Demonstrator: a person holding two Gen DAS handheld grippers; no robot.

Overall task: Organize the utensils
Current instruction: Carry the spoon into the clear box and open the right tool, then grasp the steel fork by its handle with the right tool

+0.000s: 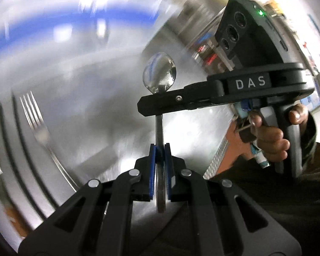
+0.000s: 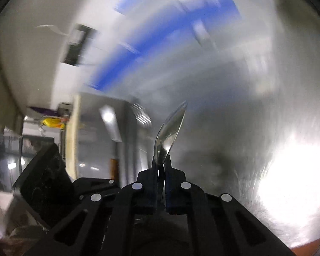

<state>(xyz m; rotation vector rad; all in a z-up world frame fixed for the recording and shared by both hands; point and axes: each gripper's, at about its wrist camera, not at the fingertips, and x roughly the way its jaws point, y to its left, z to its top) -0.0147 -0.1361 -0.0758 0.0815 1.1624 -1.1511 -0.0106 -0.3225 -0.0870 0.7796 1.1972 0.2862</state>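
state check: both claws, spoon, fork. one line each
left claw: shut on the spoon handle
right claw: shut on the spoon neck, just below the bowl
spoon: held in the air by both claws, bowl pointing away from the left camera
fork: lying flat on the steel surface, not gripped

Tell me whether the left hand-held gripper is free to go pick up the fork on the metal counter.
Probably not yet: the left hand-held gripper is shut on the spoon, also clamped by the right hand-held gripper. The fork lies unobstructed.
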